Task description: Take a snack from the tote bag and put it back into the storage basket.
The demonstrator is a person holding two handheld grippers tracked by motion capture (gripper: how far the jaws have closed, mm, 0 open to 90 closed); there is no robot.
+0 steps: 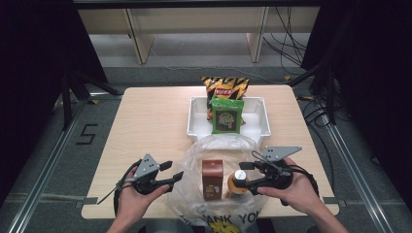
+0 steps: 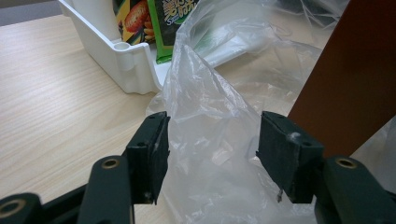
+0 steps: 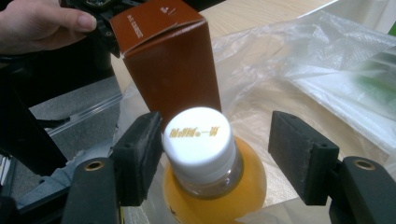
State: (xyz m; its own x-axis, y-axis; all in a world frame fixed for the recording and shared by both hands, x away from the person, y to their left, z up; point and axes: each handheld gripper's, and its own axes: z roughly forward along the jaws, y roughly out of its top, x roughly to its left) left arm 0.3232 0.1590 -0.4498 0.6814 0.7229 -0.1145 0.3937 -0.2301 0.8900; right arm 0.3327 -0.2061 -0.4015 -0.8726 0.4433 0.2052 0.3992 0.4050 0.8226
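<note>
Clear plastic crinkles at the near edge of the wooden table point(image 1: 145, 116), where a thin carrier bag point(image 1: 218, 145) lies spread open between the person's two hands, printed lettering showing on its nearest part. Two things stand upright on the bag, side by side: a brown carton point(image 1: 212, 178) and, just to its right, an orange drink bottle point(image 1: 237, 184) with a white cap.

At the bag's left edge the left gripper point(image 1: 176, 176) is held level in the left hand point(image 1: 133, 196). In the left gripper view its jaws stand wide, with a raised fold of the bag's film between them; neither pad presses on it, and the carton's brown side rises just beyond the right-hand jaw.

On the other side the right gripper point(image 1: 247, 174), in the right hand point(image 1: 294, 189), sits at the bottle. In the right gripper view the white cap point(image 3: 198, 135) lies between the jaws, close against the left pad with a clear gap before the right pad, so the bottle stands loose and ungripped.

Farther back, just past the bag's far edge, sits a white tray point(image 1: 262, 124). A green snack packet point(image 1: 227, 115) leans inside it, and behind that stands a yellow and black crisp bag point(image 1: 225, 86) at the tray's far wall.
</note>
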